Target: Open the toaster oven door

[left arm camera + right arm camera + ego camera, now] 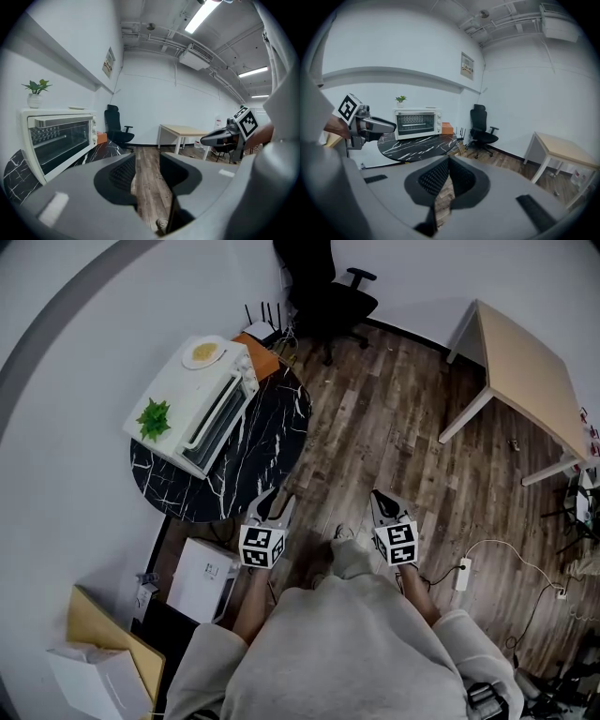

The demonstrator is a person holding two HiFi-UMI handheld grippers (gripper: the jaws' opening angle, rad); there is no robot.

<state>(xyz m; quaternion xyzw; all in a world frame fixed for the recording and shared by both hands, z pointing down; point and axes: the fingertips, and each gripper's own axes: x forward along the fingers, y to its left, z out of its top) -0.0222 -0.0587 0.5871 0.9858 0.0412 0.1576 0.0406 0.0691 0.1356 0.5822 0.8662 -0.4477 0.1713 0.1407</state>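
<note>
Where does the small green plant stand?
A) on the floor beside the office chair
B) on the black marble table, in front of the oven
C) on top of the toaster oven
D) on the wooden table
C: the head view shows the plant standing on the white top of the toaster oven.

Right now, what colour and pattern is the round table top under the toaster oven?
The table top is black with white marble veining, clearest in the head view.
</note>
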